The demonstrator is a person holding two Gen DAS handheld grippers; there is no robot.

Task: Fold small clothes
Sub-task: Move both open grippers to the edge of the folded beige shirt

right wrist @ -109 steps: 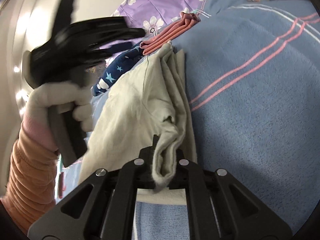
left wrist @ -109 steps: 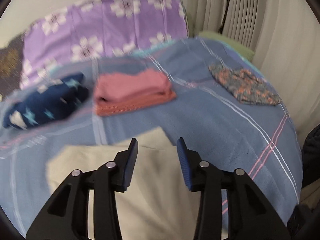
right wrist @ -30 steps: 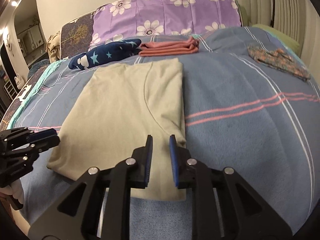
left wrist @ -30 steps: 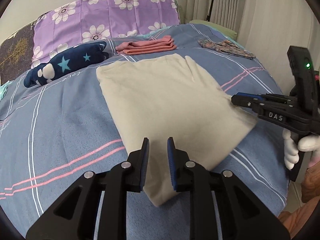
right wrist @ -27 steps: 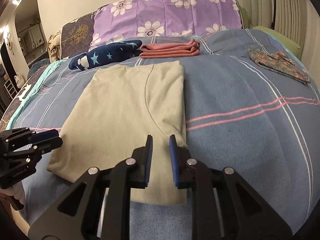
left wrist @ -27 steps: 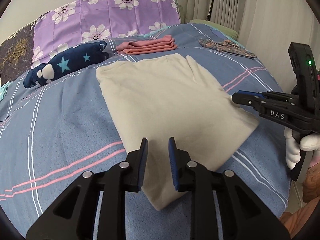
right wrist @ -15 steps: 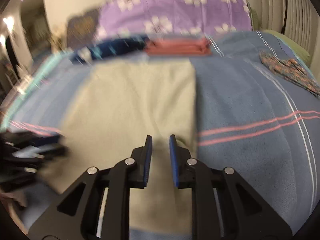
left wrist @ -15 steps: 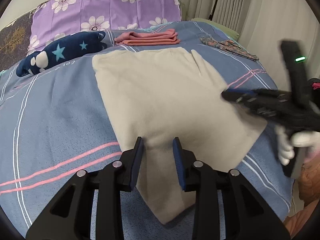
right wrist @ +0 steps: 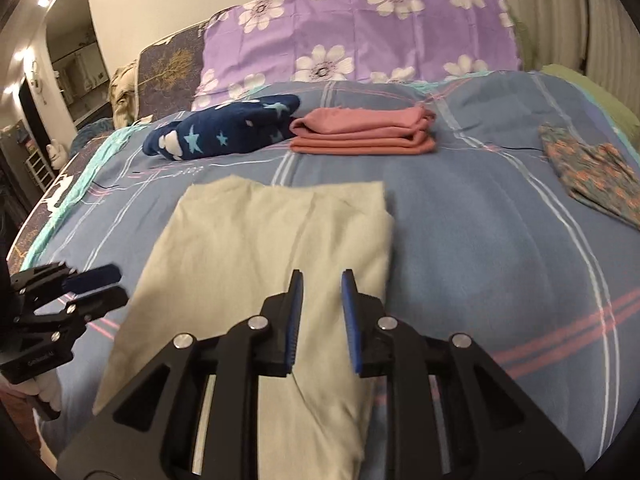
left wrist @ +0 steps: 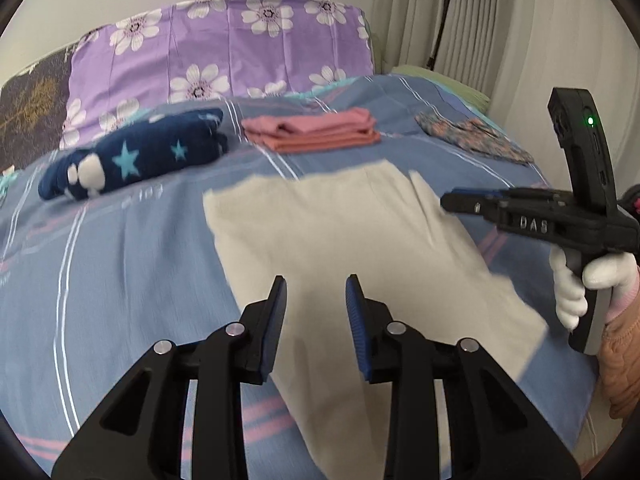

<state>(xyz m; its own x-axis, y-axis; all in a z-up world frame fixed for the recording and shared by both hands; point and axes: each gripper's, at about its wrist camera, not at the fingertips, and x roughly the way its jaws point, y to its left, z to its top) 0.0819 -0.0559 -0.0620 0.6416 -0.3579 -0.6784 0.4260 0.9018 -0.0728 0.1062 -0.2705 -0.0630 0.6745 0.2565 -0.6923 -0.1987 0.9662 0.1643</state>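
A beige garment (left wrist: 352, 236) lies flat on the blue bed, folded lengthwise; it also shows in the right wrist view (right wrist: 256, 248). My left gripper (left wrist: 316, 292) is open and empty, hovering over the garment's near left part. My right gripper (right wrist: 322, 284) is open and empty over the garment's near right part. In the left wrist view the right gripper (left wrist: 520, 216) shows at the right edge. In the right wrist view the left gripper (right wrist: 76, 292) shows at the left edge.
A folded pink garment (right wrist: 364, 132) and a rolled navy star-print garment (right wrist: 224, 128) lie behind the beige one. A floral-patterned garment (right wrist: 596, 172) lies at the right. A purple flowered pillow (right wrist: 360, 28) stands at the head. Curtains (left wrist: 520, 32) hang right of the bed.
Both grippers have opened wider and moved forward over the beige garment, which lies spread on the bed. 3.6 s ago the right gripper was shut on it.
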